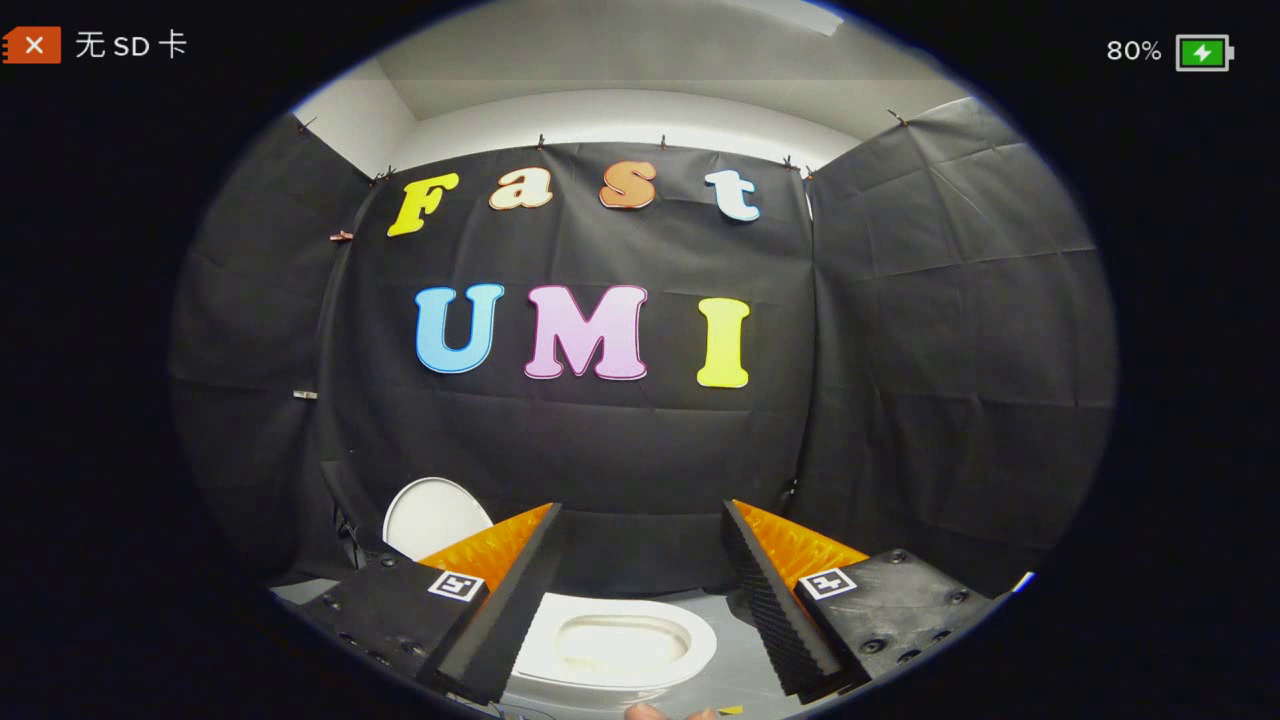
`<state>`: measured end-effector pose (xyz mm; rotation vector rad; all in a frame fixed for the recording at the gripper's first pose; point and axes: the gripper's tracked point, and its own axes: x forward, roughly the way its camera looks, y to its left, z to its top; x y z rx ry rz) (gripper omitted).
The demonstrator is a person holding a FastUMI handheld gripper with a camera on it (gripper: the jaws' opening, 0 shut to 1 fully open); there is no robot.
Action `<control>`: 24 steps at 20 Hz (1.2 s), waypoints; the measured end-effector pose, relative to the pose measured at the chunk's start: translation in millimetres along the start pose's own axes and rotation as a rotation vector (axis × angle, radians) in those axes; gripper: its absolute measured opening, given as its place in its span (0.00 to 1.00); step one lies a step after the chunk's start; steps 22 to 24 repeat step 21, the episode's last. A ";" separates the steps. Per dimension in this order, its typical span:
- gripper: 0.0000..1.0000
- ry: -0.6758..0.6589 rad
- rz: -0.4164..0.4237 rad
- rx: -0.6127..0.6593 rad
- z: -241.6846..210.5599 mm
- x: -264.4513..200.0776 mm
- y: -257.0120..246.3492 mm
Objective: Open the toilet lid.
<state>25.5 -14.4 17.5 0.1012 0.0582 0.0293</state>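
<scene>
A white toilet (612, 648) sits low between my two fingers, its seat ring and pale bowl showing from above. The white oval lid (432, 515) stands raised, partly hidden behind the left finger, to the left of the bowl. My gripper (642, 508) is open, held above the toilet with a wide gap. Nothing is between the fingers and neither finger touches the lid or the seat.
Black cloth walls close the booth in behind and on both sides of the toilet. A strip of grey floor (742, 640) shows to the right of the bowl. Part of a person's finger (652, 712) shows just below the bowl.
</scene>
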 end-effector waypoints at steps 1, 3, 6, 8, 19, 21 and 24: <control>0.98 -0.001 -0.001 0.002 0.5 -0.5 0.1; 0.98 -0.004 -0.001 0.000 1.0 -1.2 0.7; 0.98 -0.001 0.000 -0.008 -0.9 0.4 0.9; 0.98 0.001 0.000 -0.006 -0.5 -0.3 1.1; 0.98 0.002 0.001 -0.005 -1.7 0.1 0.8; 0.98 0.000 0.000 -0.006 -2.1 -1.1 0.9; 0.98 0.000 0.000 -0.006 -2.1 -1.1 0.9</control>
